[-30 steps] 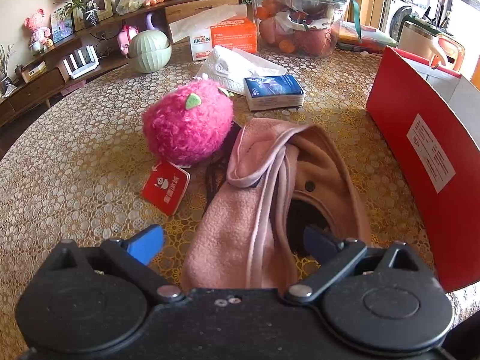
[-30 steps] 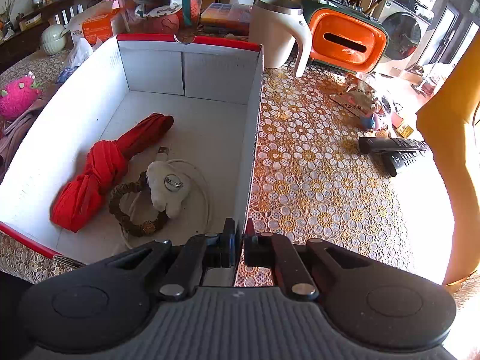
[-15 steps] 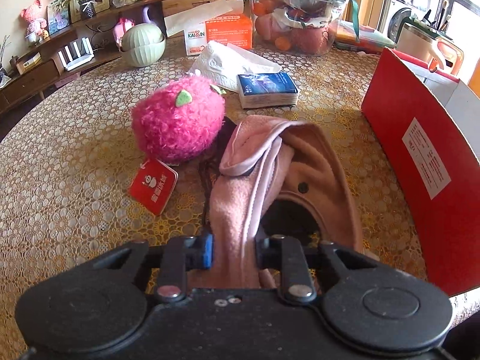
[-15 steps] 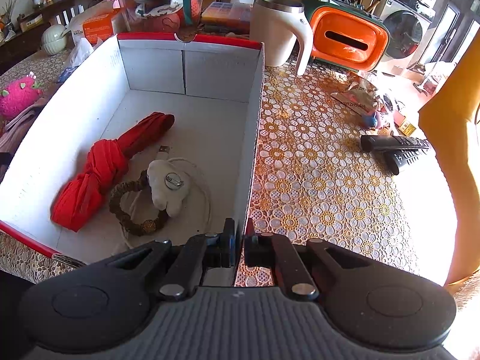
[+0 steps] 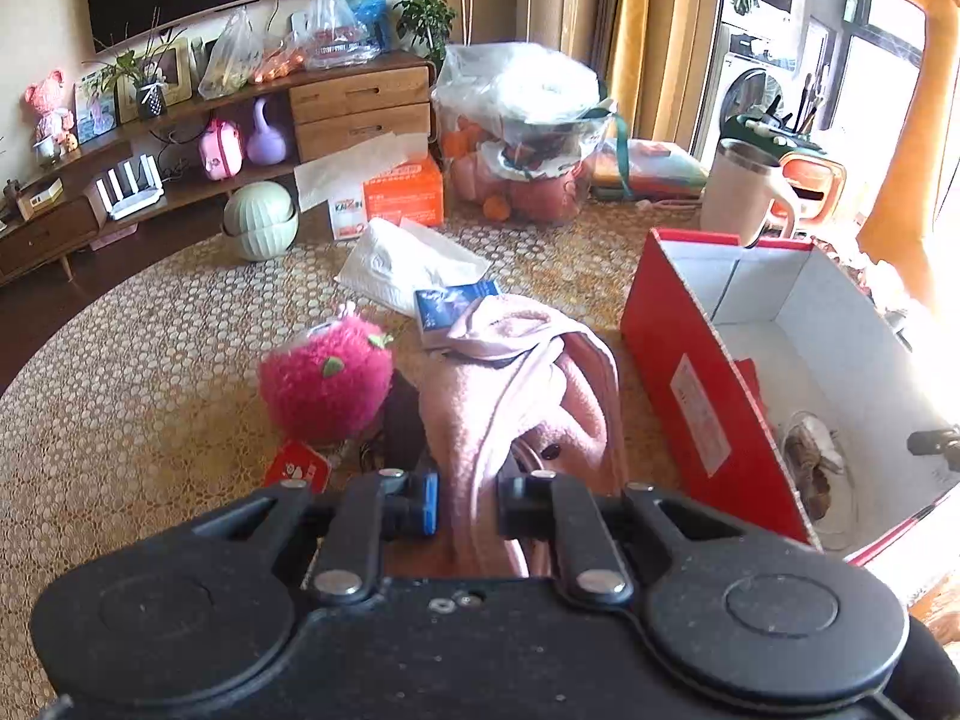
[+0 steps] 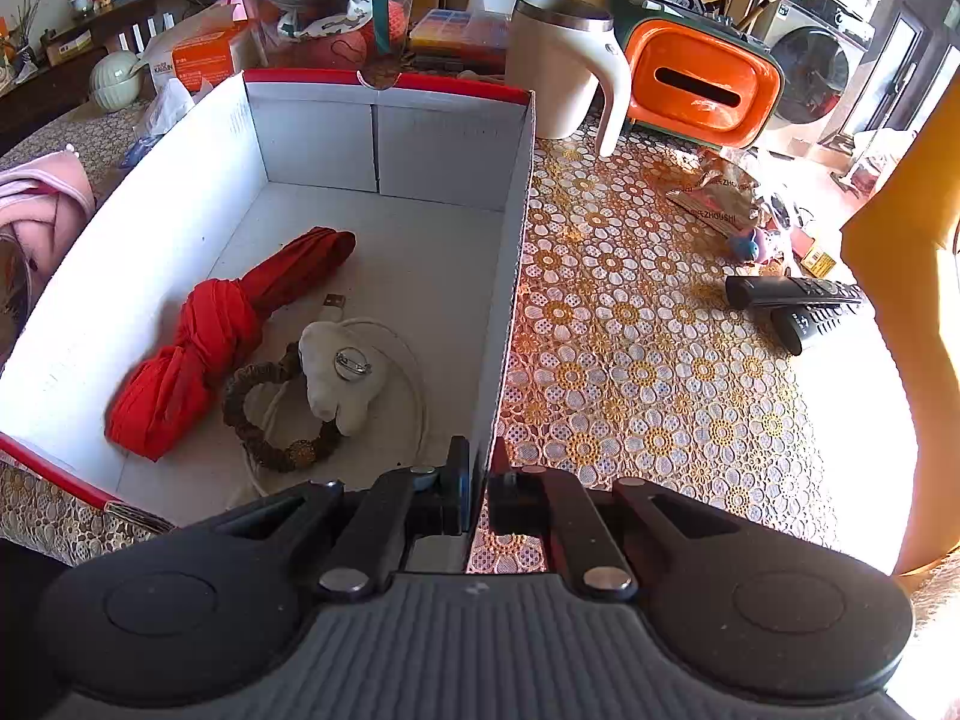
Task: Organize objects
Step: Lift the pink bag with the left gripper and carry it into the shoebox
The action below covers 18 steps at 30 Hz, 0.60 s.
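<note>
My left gripper (image 5: 468,510) is shut on a pink fleece garment (image 5: 516,384), which hangs from the pads above the lace-covered table. A fuzzy pink plush ball (image 5: 327,381) sits just left of it. To the right stands the red box (image 5: 690,396), open at the top. My right gripper (image 6: 477,480) is shut on the box's right wall (image 6: 510,276) near its front corner. Inside the box lie a knotted red cloth (image 6: 210,330), a beaded bracelet (image 6: 264,414) and a white plush brooch (image 6: 336,372) on a white cable.
A red tag (image 5: 297,468), a blue packet (image 5: 444,303) and a tissue (image 5: 408,258) lie near the garment. Behind are a green bowl (image 5: 261,219) and a fruit bag (image 5: 522,138). Right of the box are a mug (image 6: 558,66), an orange holder (image 6: 699,84) and remotes (image 6: 792,294).
The left gripper's jaws closed on the pink garment and then rose, lifting it off the table. The right gripper has kept still on the box wall.
</note>
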Each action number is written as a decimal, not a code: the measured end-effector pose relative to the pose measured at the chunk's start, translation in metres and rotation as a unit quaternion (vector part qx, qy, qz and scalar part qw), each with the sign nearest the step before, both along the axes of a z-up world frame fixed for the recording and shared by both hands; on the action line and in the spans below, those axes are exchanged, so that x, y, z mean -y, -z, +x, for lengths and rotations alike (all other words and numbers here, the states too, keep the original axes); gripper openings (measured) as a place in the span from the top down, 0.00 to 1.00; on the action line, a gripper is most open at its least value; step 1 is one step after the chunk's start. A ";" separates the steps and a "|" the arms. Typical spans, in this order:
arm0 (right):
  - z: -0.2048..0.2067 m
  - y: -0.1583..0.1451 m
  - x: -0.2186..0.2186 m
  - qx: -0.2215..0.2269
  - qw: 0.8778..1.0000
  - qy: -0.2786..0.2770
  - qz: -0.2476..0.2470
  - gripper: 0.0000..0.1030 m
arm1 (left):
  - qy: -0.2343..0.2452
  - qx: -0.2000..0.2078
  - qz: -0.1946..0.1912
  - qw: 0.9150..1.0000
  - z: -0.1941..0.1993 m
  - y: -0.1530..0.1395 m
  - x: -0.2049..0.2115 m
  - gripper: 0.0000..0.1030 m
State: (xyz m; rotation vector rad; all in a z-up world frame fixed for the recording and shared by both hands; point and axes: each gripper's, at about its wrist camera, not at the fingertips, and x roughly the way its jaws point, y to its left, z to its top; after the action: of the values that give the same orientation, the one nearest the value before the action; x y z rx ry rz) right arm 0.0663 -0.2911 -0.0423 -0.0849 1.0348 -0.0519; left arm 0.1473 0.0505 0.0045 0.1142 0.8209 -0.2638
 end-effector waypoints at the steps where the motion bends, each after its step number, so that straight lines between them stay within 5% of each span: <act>1: 0.000 0.000 0.000 0.000 1.000 0.000 0.001 0.95 | 0.004 0.003 -0.004 1.000 -0.001 -0.006 0.002 0.86; 18: 0.001 0.000 0.003 0.005 1.000 0.001 0.009 0.95 | 0.083 0.047 -0.026 0.995 -0.010 -0.055 0.107 0.86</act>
State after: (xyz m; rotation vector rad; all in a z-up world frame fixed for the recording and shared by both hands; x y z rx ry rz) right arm 0.0668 -0.2941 -0.0420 -0.0670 1.0257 -0.0450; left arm 0.1369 -0.0566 0.0599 0.1449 0.7120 -0.4337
